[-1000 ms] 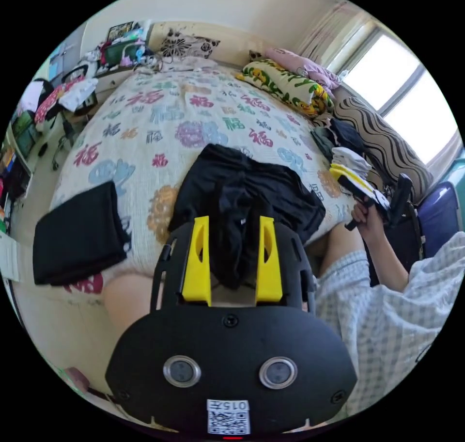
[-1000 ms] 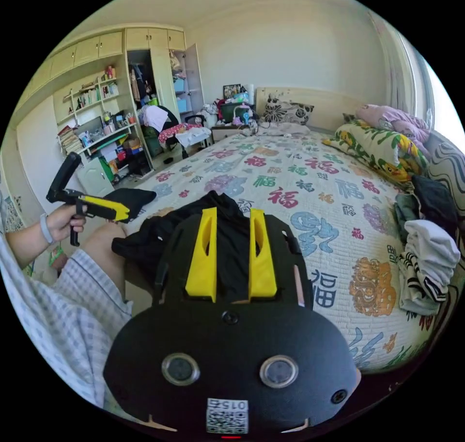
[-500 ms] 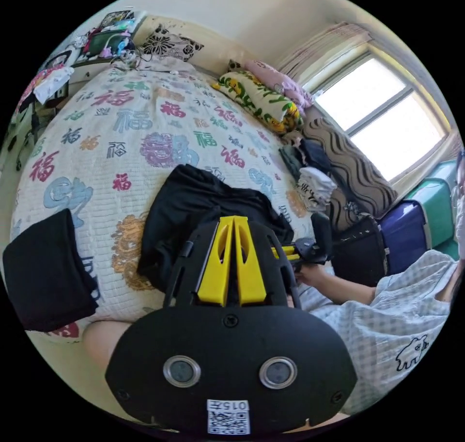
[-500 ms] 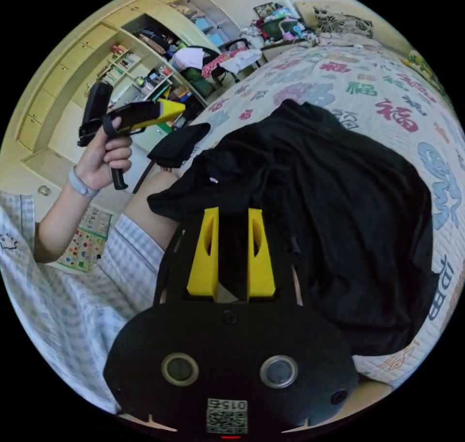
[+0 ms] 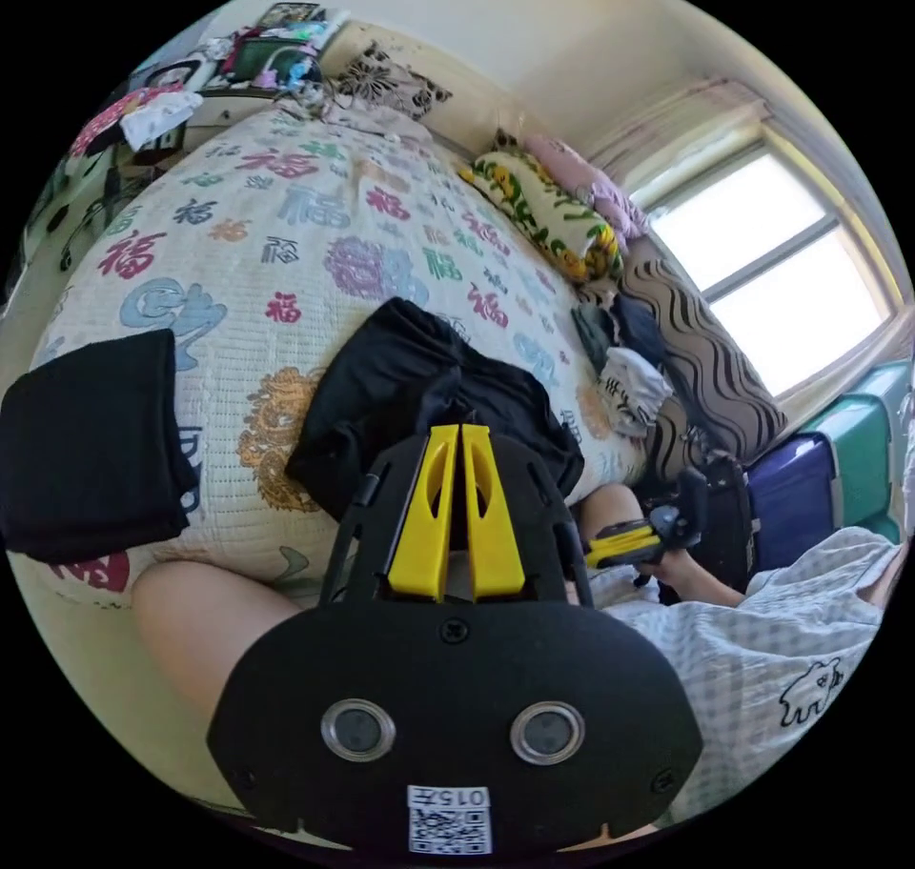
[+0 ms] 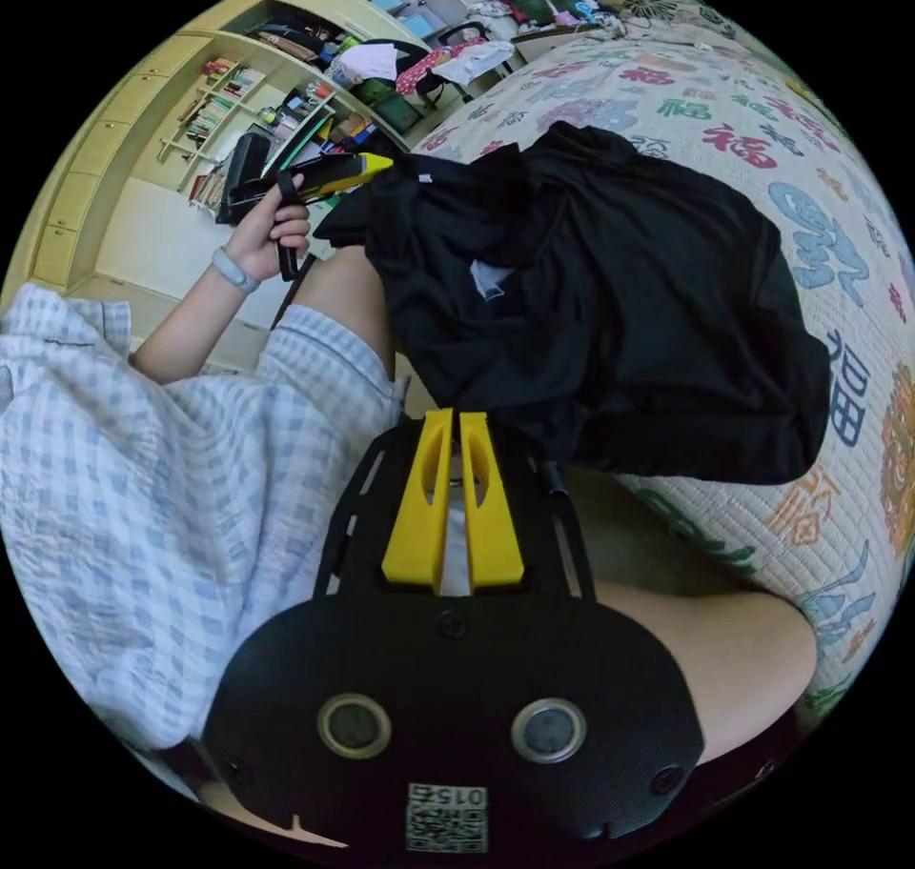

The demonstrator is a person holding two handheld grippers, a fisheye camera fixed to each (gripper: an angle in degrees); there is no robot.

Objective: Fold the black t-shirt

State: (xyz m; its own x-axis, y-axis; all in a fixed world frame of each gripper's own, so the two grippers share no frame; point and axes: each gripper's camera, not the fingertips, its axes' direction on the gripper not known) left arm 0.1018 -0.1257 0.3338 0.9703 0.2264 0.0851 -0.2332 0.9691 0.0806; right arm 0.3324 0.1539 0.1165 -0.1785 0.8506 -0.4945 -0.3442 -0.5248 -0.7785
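1. In the left gripper view, the left gripper (image 5: 454, 431) has its jaws nearly together, with the crumpled black t-shirt (image 5: 419, 402) on the bed (image 5: 286, 221) just beyond the tips; a grip cannot be told.
2. The right gripper view shows shelves (image 6: 238, 107), and the right gripper (image 6: 454, 418) with jaws almost closed at the shirt's hem; hold unclear.

The black t-shirt (image 6: 610, 307) lies crumpled at the bed's (image 6: 858, 269) near edge. The right hand-held gripper (image 6: 454, 421), jaws closed together, sits just off its hem; the left hand-held gripper (image 6: 376, 162) touches its far corner.
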